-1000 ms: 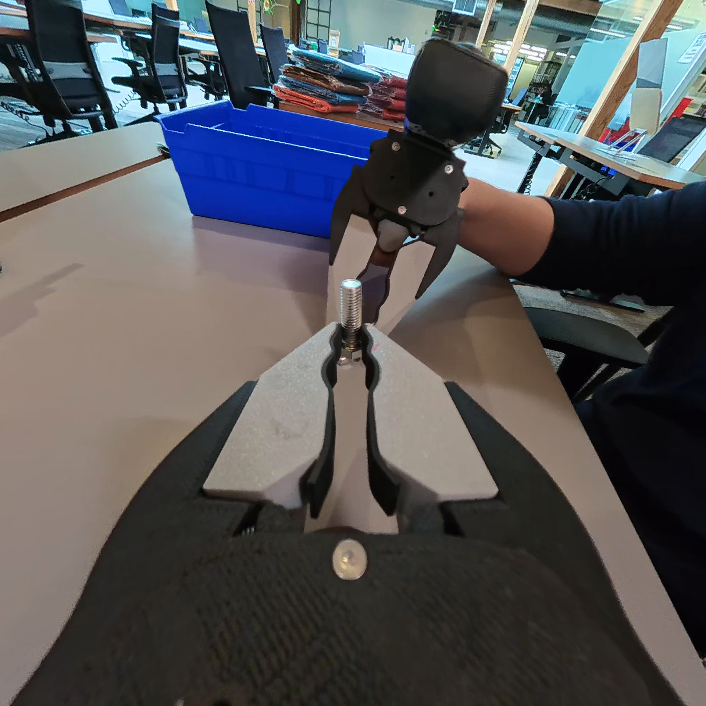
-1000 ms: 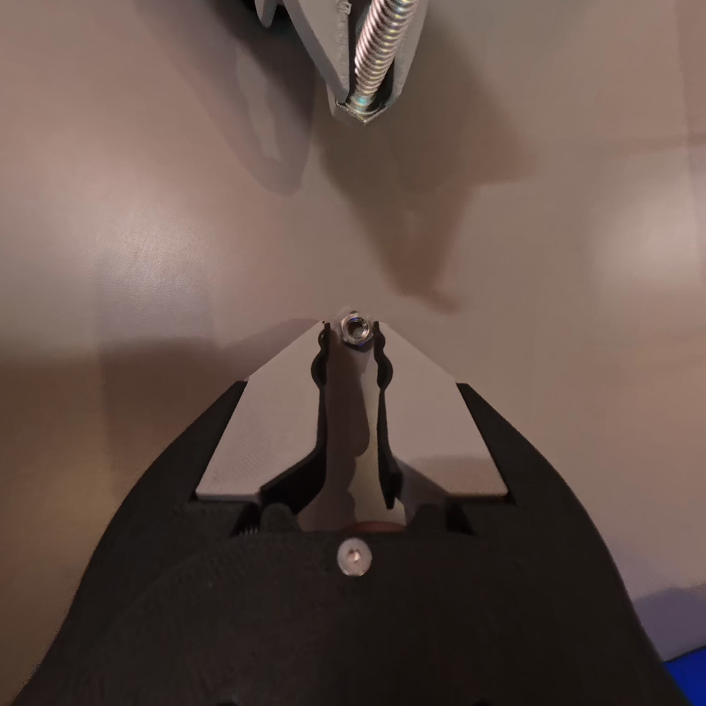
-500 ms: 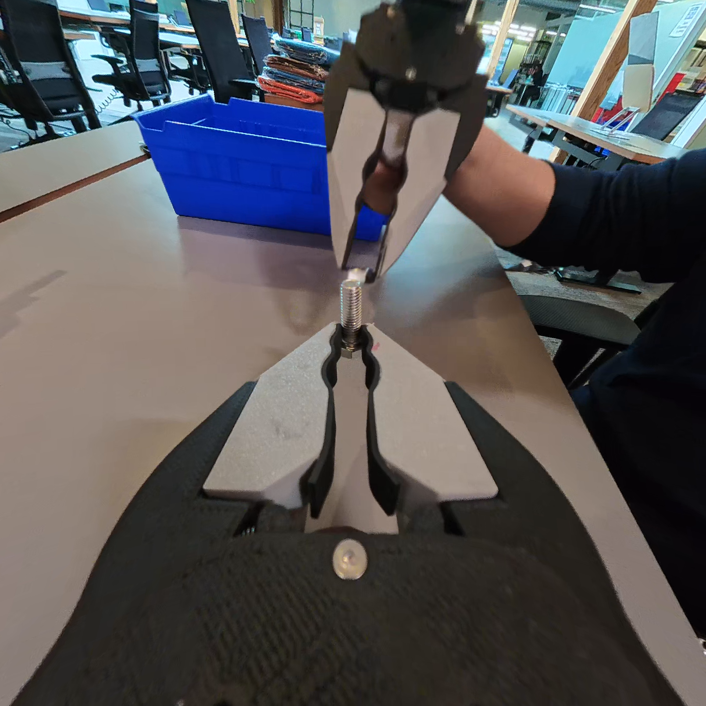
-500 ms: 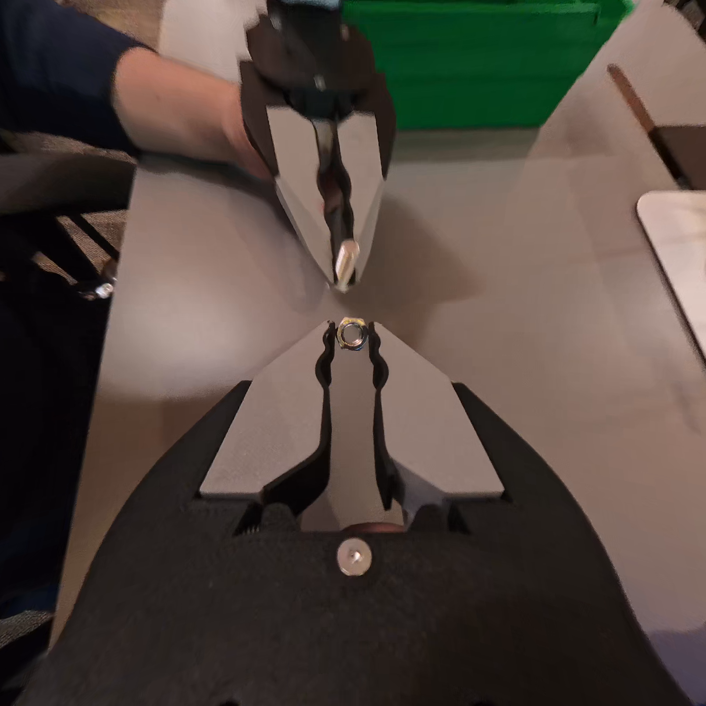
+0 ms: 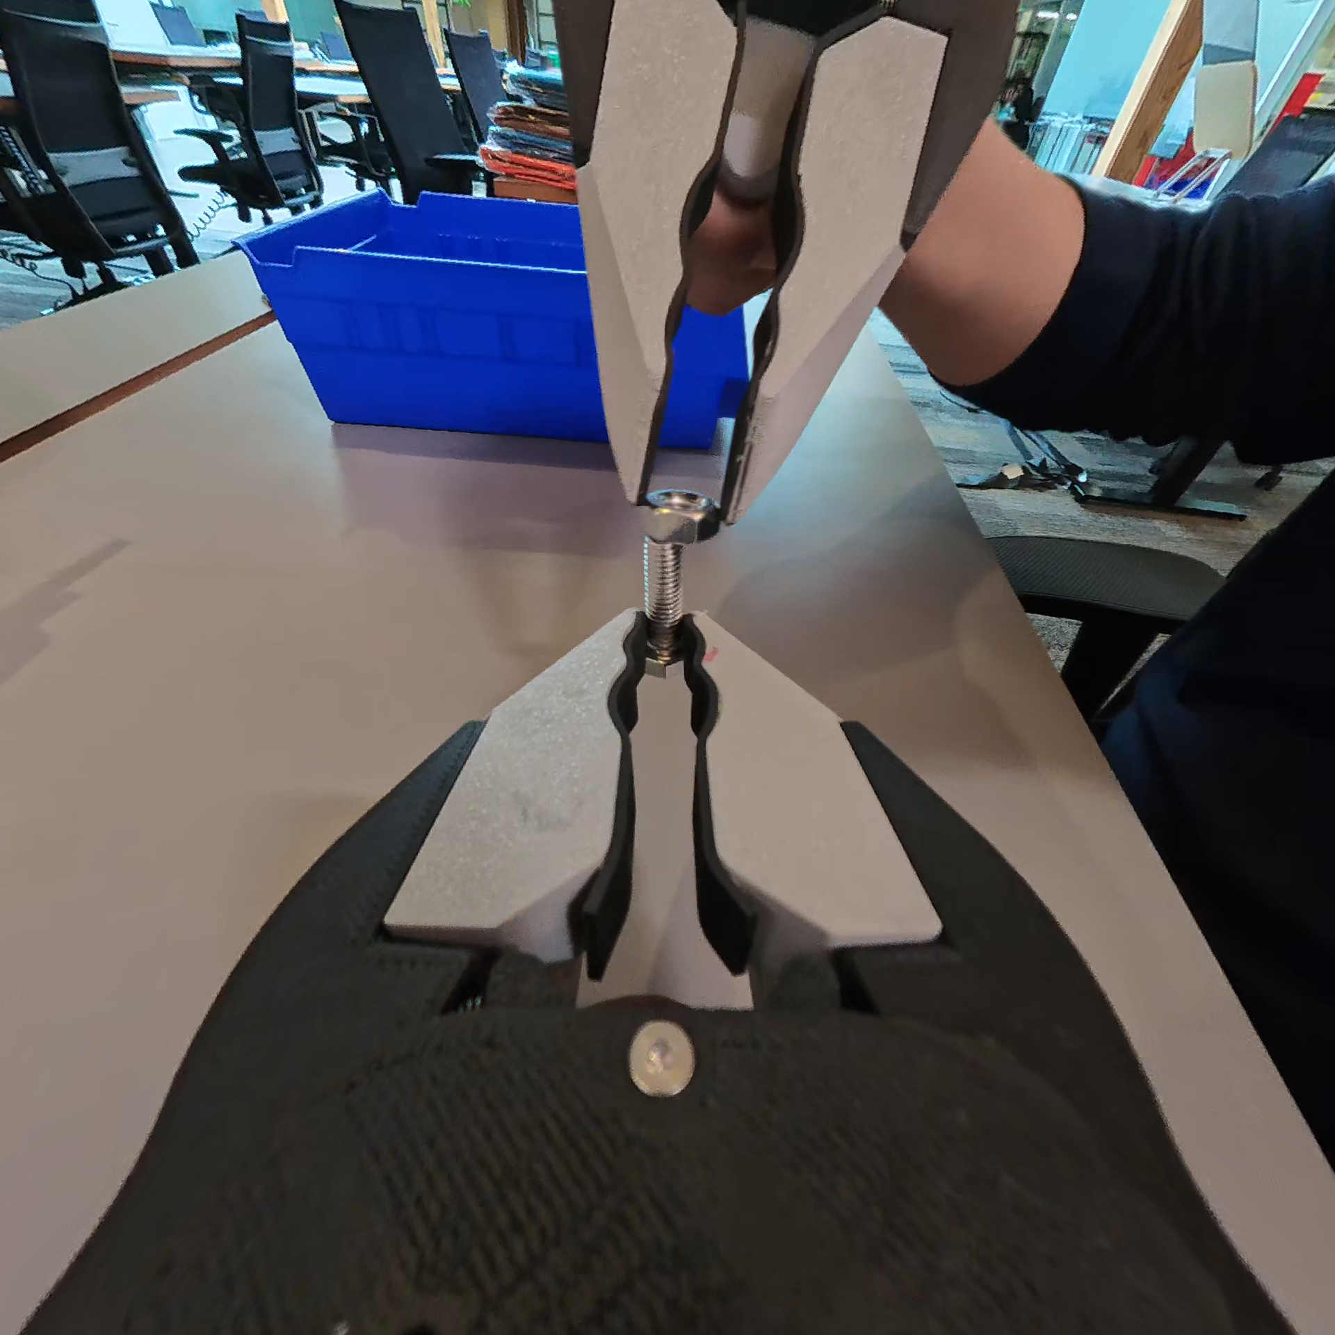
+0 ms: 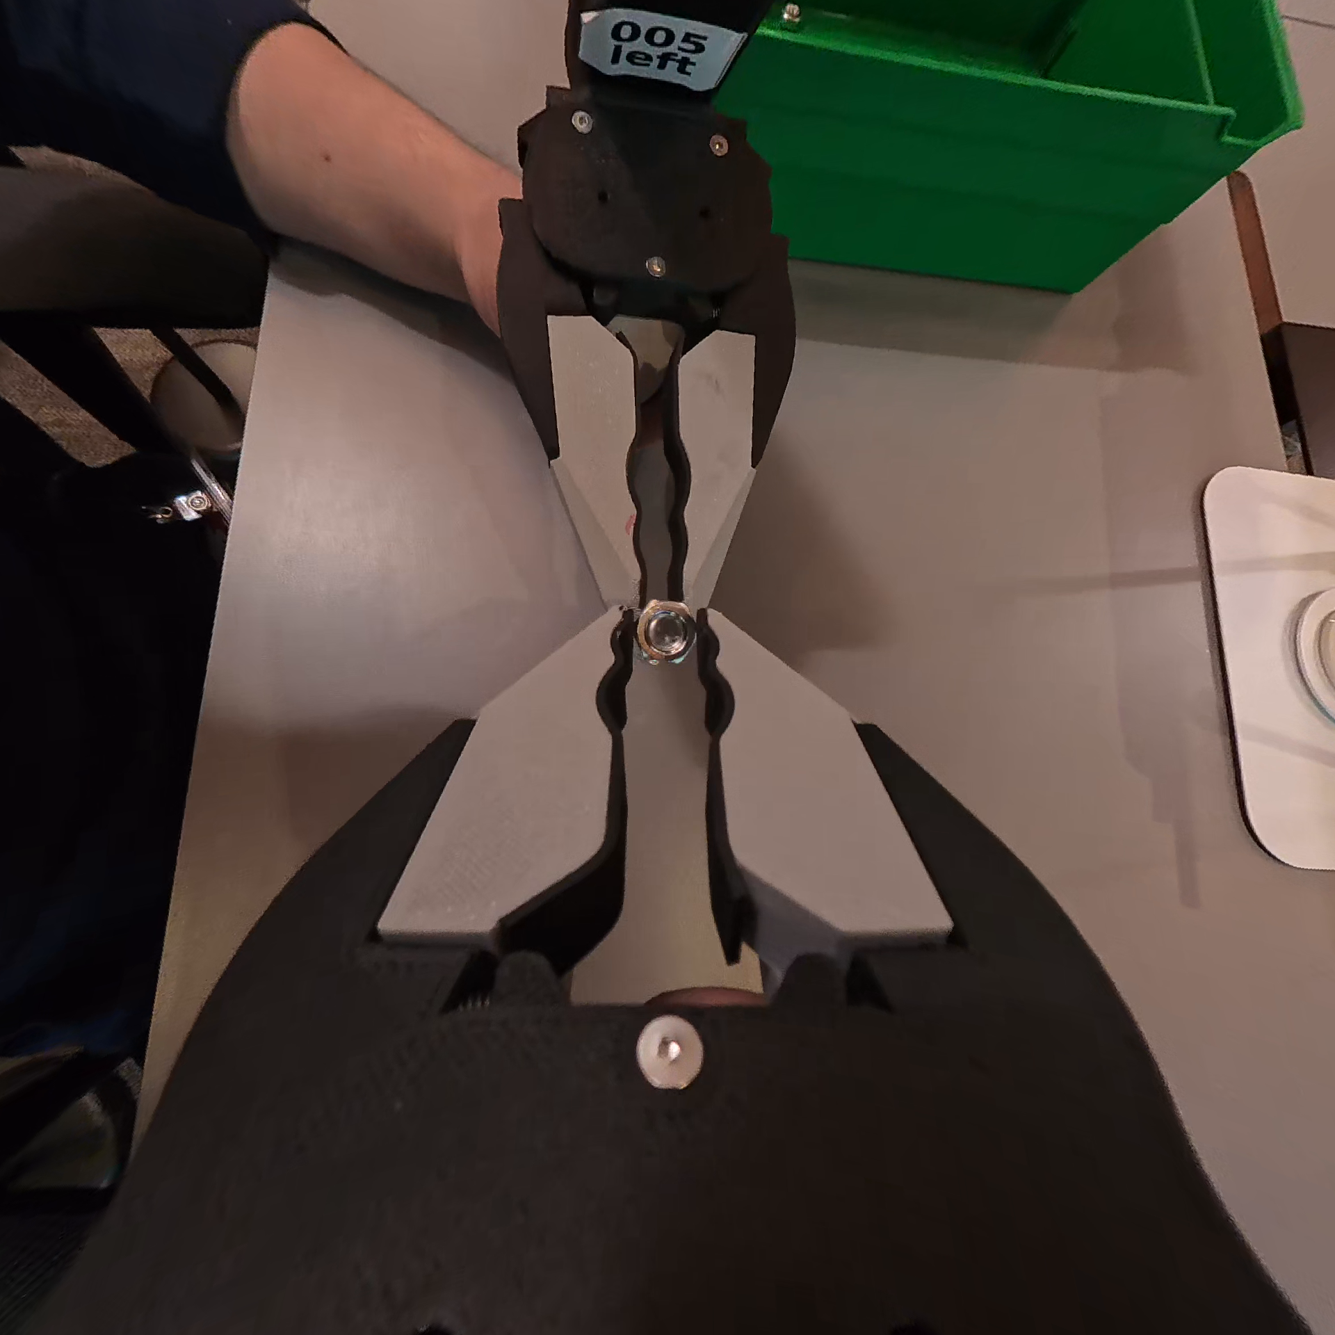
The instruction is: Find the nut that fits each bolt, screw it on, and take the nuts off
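Left tongs (image 5: 664, 643) pinch the bolt (image 5: 663, 585) near its head, threaded shaft pointing away from the camera toward the right tongs (image 5: 683, 506). Right tongs pinch the nut (image 5: 680, 519), which sits on the bolt's tip; how far it is threaded on, cannot tell.

Left wrist view only: blue bin (image 5: 462, 339) on the worktop (image 5: 217, 578) behind the right tongs, office chairs and a folded cloth stack farther back, person's dark sleeve at right.

Right wrist view only: looks down the bolt axis, so the nut (image 6: 663, 639) shows as a ring in the right tongs (image 6: 663, 643) and the shaft is hidden behind it. Left tongs (image 6: 659, 599) meet it tip to tip. Green bin (image 6: 1011, 144) at top right, a pale tray (image 6: 1242, 650) with a glass dish at right, cut off by the frame.

Upper body of the right tongs is cut off in the left wrist view. Worktop edge runs close on the person's side; bare worktop surface lies under both tongs and between the bins.
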A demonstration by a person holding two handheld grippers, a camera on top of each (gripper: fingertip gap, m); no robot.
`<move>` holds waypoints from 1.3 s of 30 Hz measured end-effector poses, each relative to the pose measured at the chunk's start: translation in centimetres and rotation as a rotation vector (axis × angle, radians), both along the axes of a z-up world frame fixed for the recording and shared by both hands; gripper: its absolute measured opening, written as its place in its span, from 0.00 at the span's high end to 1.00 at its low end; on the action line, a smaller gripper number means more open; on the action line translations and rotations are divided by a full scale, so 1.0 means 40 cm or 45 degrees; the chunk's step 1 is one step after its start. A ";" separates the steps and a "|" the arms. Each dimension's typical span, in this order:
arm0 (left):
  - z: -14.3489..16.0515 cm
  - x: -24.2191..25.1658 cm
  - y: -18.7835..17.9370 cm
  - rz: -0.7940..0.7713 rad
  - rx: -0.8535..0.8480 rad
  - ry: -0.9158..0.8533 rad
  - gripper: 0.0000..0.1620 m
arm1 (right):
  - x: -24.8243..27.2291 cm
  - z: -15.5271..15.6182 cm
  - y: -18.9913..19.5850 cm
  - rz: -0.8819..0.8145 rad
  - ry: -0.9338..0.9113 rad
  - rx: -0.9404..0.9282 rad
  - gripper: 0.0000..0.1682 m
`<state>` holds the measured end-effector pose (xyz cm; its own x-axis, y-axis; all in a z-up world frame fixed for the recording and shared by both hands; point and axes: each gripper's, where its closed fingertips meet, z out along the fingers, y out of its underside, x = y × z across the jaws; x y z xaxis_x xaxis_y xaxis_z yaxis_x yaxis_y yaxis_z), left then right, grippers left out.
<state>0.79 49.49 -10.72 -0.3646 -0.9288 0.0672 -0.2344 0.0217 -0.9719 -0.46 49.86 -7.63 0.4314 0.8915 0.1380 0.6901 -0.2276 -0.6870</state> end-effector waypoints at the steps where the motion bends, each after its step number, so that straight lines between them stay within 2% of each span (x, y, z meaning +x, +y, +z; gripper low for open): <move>1: 0.001 0.000 -0.001 -0.002 0.003 -0.001 0.96 | 0.000 0.001 0.002 -0.002 -0.005 -0.004 0.91; 16: -0.001 0.004 0.006 0.030 0.003 0.011 0.96 | -0.005 -0.007 0.020 -0.026 0.012 -0.005 0.92; 21: 0.014 0.000 0.009 0.031 -0.022 -0.019 0.96 | 0.001 0.011 0.022 -0.056 0.135 0.030 0.92; 22: 0.015 0.000 0.011 0.036 -0.020 -0.024 0.96 | 0.003 0.015 0.022 -0.063 0.171 0.042 0.94; 23: 0.015 0.000 0.012 0.040 -0.022 -0.024 0.96 | 0.002 0.025 0.022 -0.062 0.224 0.065 1.00; 26: 0.023 -0.001 0.011 0.030 -0.055 -0.041 0.96 | -0.003 0.044 0.016 -0.068 0.385 0.065 1.00; 32: -0.015 0.009 0.036 0.097 -0.051 0.058 0.96 | 0.010 -0.025 0.034 -0.138 0.429 0.032 1.00; 39: -0.025 0.008 0.056 0.142 -0.037 0.090 0.96 | 0.044 -0.028 0.044 -0.184 0.496 0.030 1.00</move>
<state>1.10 51.74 -11.72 -0.2523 -0.9606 0.1164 -0.3021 -0.0361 -0.9526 1.30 51.61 -8.76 0.5760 0.8165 -0.0406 0.3394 -0.2840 -0.8967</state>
